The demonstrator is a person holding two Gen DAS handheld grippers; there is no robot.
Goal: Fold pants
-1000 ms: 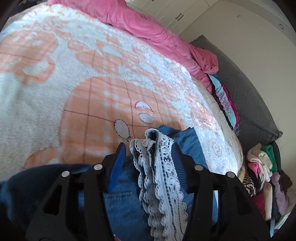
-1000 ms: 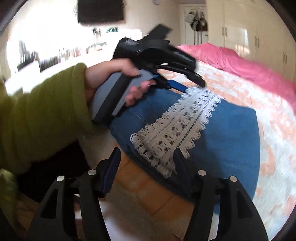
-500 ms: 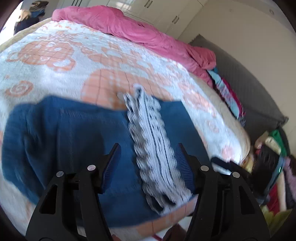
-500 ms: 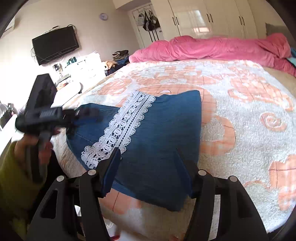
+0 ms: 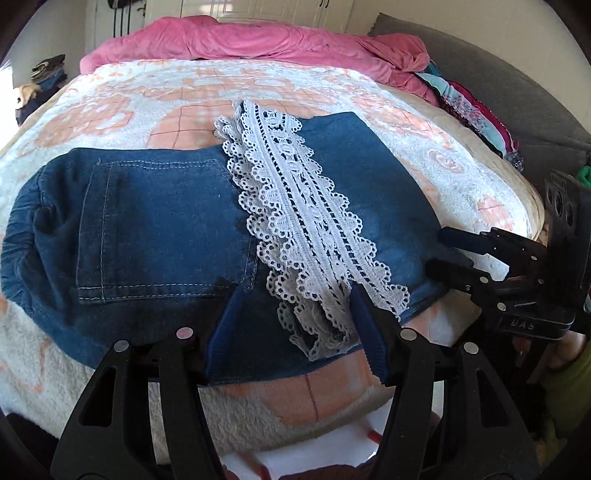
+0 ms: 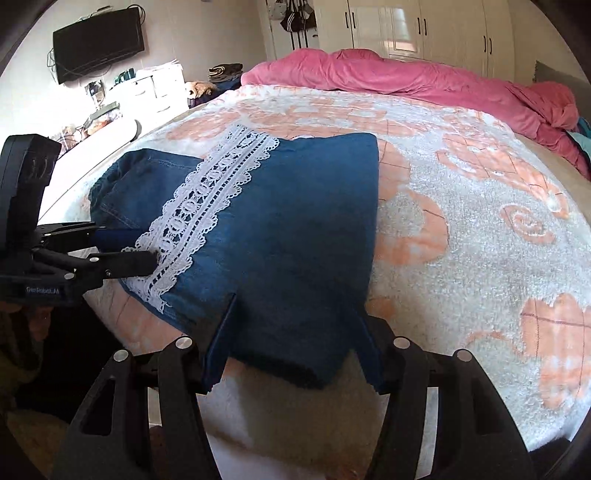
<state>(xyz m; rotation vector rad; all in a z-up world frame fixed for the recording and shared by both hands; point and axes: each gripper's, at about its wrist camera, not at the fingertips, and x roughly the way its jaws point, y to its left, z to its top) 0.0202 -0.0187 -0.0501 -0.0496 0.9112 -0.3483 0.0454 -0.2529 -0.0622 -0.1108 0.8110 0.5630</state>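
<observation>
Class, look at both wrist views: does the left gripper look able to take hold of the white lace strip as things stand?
Probably yes: the left gripper hangs open at the lace strip, whose near end lies uncovered on the denim pants.

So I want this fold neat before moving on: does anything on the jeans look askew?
Yes. The white lace strip runs diagonally across the folded jeans, and its near end bunches over the hem by the left gripper.

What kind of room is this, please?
Most likely a home bedroom: a bed with a fleece blanket and pink duvet, white wardrobes, and a wall television.
</observation>
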